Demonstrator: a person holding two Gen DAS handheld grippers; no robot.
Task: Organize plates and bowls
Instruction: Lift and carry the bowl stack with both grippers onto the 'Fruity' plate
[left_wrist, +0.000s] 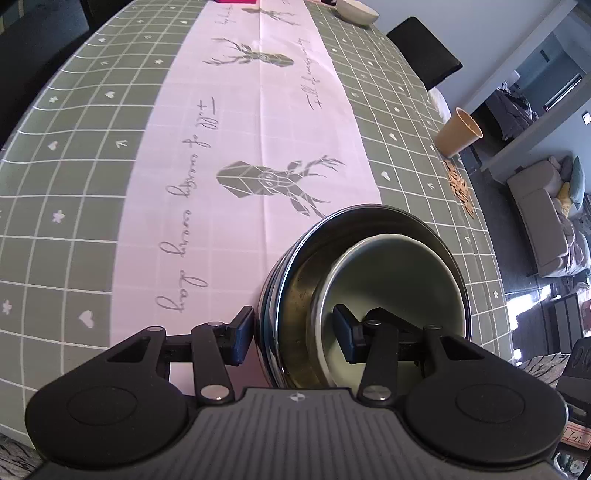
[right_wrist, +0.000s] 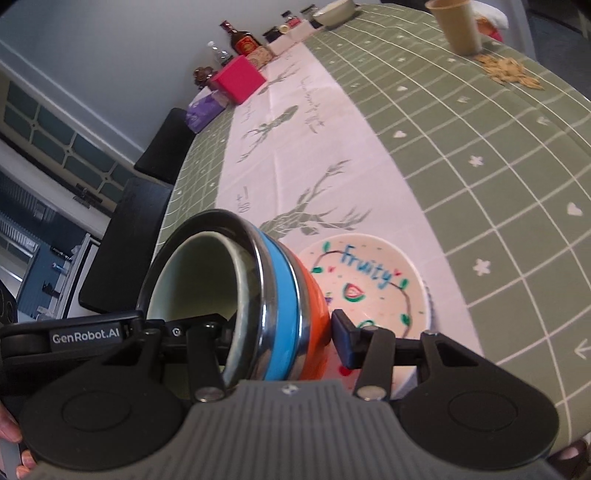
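Observation:
A stack of nested bowls (left_wrist: 369, 266) hangs tilted on its side above the table, held from both sides. It is a pale green bowl (right_wrist: 192, 273) inside a steel-rimmed blue bowl (right_wrist: 280, 295), with an orange bowl (right_wrist: 316, 314) outermost. My left gripper (left_wrist: 293, 325) is shut on the stack's wall, one pad outside and one inside the green bowl. My right gripper (right_wrist: 280, 332) clamps the opposite side, its right pad against the orange bowl and its left finger hidden inside. A white "Fruity" plate (right_wrist: 373, 258) lies on the table runner just beyond the stack.
A beige cup (left_wrist: 458, 133) stands by the table's right edge with scattered seeds (left_wrist: 460, 188) beside it. A pale bowl (right_wrist: 332, 13), a pink box (right_wrist: 240, 79) and bottles sit at the far end. Black chairs (right_wrist: 125, 251) flank the table.

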